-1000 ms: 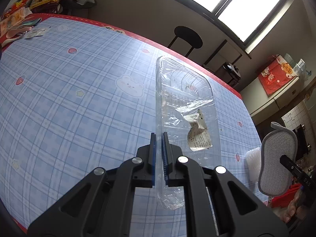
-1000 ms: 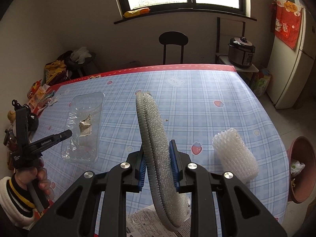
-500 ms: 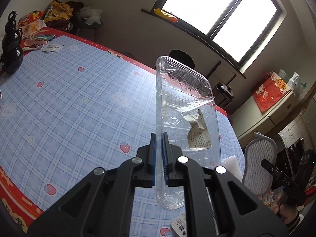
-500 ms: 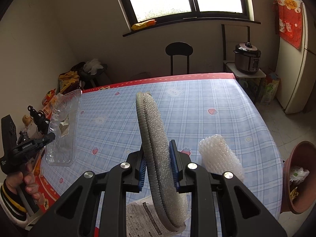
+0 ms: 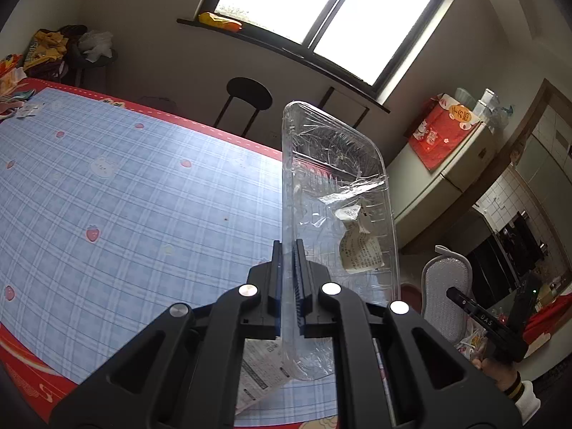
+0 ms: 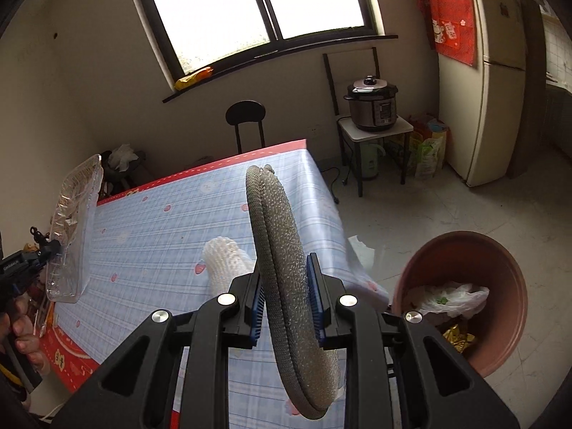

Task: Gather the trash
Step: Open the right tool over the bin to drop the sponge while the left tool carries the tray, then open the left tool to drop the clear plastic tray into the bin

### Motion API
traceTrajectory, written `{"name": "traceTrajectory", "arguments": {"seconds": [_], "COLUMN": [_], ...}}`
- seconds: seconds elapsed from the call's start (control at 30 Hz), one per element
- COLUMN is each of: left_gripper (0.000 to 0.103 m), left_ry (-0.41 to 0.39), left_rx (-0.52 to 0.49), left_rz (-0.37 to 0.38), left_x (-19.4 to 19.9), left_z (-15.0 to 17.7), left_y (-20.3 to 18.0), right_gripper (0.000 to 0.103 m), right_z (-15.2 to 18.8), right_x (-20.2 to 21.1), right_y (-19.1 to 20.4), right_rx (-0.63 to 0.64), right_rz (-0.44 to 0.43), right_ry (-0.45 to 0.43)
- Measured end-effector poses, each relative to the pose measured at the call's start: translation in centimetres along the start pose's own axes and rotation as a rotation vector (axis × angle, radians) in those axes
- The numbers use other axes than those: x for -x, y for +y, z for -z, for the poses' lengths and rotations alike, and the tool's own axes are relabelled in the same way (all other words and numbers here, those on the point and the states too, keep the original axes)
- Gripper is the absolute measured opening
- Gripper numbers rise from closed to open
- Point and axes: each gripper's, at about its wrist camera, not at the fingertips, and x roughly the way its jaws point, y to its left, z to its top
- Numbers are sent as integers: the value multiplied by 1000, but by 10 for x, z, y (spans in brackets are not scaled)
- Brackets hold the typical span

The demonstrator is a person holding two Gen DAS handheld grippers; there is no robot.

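Observation:
My left gripper is shut on the rim of a clear plastic tray, held upright above the table, with a crumpled paper label inside. The same tray shows at the left of the right wrist view. My right gripper is shut on a grey mesh sponge pad, held on edge. That pad also appears low right in the left wrist view. A brown trash bin with bags inside stands on the floor, right of the pad.
The table wears a blue checked cloth with a red border. A white foam net sleeve and a printed leaflet lie near its front edge. A black chair, a rice cooker on a stand and a fridge stand beyond.
Both grippers have swung right and the left one up, still holding the tray and the pad. The trash bin has come into fuller view beside the right gripper.

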Motion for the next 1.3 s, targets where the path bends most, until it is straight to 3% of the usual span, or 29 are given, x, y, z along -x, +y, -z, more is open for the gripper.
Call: {"name": "traceTrajectory", "arguments": {"seconds": [0.23, 0.53, 0.67, 0.83, 1.0, 1.3], "left_gripper": [10, 10, 10, 10, 10, 10], "left_ry": [61, 137, 162, 196, 226, 283], "left_rx": [-76, -177, -214, -247, -284, -363], "left_rz": [74, 140, 156, 182, 226, 293], "left_x": [-42, -85, -97, -113, -132, -180], "left_z": [20, 36, 43, 50, 60, 83], "left_y": [-82, -150, -168, -186, -211, -273], "right_gripper": [23, 25, 59, 87, 98, 98], "right_z": [1, -2, -7, -13, -7, 14], "right_x": [11, 6, 14, 33, 56, 92], "right_y": [-100, -172, -183, -187, -191, -206], "right_rx": [-87, -173, -192, -191, -198, -232], "right_rz": [107, 191, 205, 233, 273, 320], "right_ry": [-5, -6, -46, -97, -112, -104]}}
